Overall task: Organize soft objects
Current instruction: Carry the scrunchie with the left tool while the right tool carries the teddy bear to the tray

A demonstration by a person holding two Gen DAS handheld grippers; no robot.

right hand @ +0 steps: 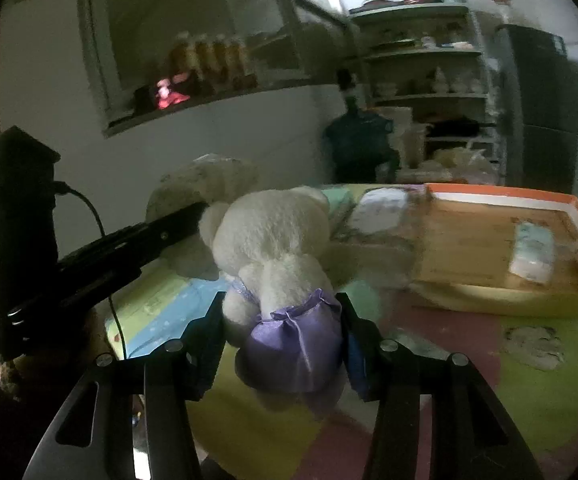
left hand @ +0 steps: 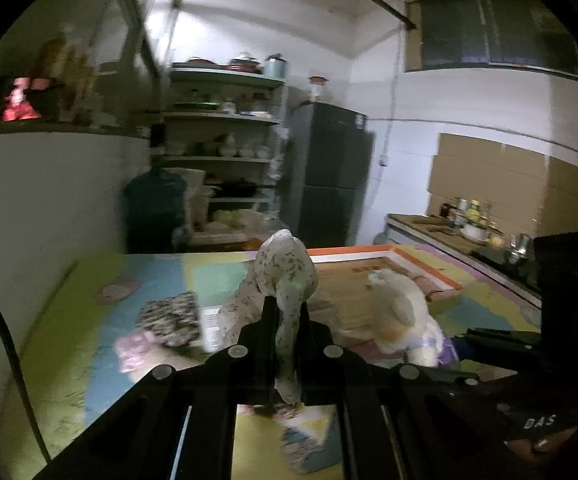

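My left gripper (left hand: 287, 312) is shut on a speckled pale cloth (left hand: 283, 272) that bunches up above the fingers and hangs below them, lifted off the colourful mat (left hand: 89, 344). My right gripper (right hand: 281, 308) is shut on a white teddy bear (right hand: 273, 236) in a purple dress (right hand: 293, 344), held by its lower body with the head pointing away. The bear (left hand: 401, 312) also shows to the right in the left wrist view. The left gripper's fingers (right hand: 161, 232) reach in from the left of the right wrist view with the cloth (right hand: 205, 184) behind the bear.
A wooden tray with an orange rim (right hand: 509, 196) lies on the mat at the right, holding a folded pale item (right hand: 533, 252). A patterned cloth (left hand: 173, 316) and a pink item (left hand: 133, 348) lie on the mat. Shelves (left hand: 225, 120), a water bottle (left hand: 155, 208) and a fridge (left hand: 325, 172) stand behind.
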